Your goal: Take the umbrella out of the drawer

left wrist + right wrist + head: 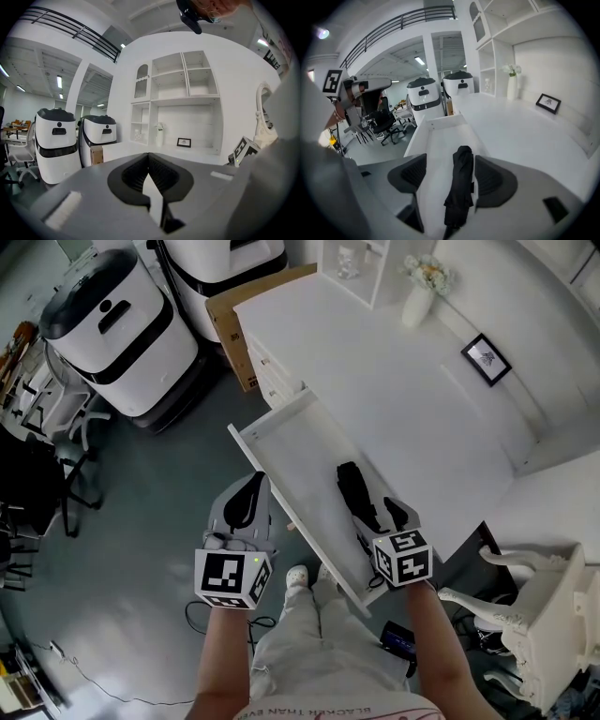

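Observation:
A folded black umbrella point(352, 486) lies lengthwise in the pulled-out white drawer point(281, 418) of the desk. My right gripper point(378, 515) is down inside the drawer at the umbrella's near end, open. In the right gripper view the umbrella point(459, 187) lies between the two dark pads point(410, 176), close against the right one and with a gap to the left one. My left gripper point(247, 498) hangs over the floor just left of the drawer, apart from it. Its jaws point(149, 176) are shut with nothing between them.
The white desk top point(394, 399) carries a vase of flowers point(419, 296) and a small picture frame point(486, 359). Two white machines point(112, 329) and a cardboard box point(234, 320) stand beyond the drawer's far left. An ornate white chair point(534, 615) is at my right.

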The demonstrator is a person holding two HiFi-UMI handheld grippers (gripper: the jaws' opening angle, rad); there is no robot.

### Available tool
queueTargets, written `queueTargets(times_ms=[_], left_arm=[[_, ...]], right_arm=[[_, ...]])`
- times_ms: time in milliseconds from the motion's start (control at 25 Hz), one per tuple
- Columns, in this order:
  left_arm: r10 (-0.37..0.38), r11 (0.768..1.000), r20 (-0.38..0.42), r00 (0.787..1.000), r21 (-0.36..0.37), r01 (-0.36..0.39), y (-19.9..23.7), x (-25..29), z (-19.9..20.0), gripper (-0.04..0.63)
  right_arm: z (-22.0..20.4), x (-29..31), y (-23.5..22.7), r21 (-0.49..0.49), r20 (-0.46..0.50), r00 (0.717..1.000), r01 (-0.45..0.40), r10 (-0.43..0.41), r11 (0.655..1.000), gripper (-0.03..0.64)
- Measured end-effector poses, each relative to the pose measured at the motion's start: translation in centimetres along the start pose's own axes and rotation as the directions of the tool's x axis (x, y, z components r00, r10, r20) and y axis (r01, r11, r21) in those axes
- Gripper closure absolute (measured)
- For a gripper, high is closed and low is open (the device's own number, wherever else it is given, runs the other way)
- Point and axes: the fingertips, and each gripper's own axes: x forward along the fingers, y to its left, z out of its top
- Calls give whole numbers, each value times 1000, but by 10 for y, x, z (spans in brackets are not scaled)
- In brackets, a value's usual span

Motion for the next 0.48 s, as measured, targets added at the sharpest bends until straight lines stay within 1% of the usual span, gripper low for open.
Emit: queueTargets(times_ms=[240, 480], left_arm=[[-3, 1000, -8, 1000, 6, 3, -1, 5, -1, 588], [-9, 1000, -30, 1000, 12, 9, -2, 3, -7, 588]], right_arm=[[-25, 25, -3, 0, -103, 994, -26, 26, 1000, 293], [-54, 49, -9, 34, -195, 980, -26, 32, 999, 293]])
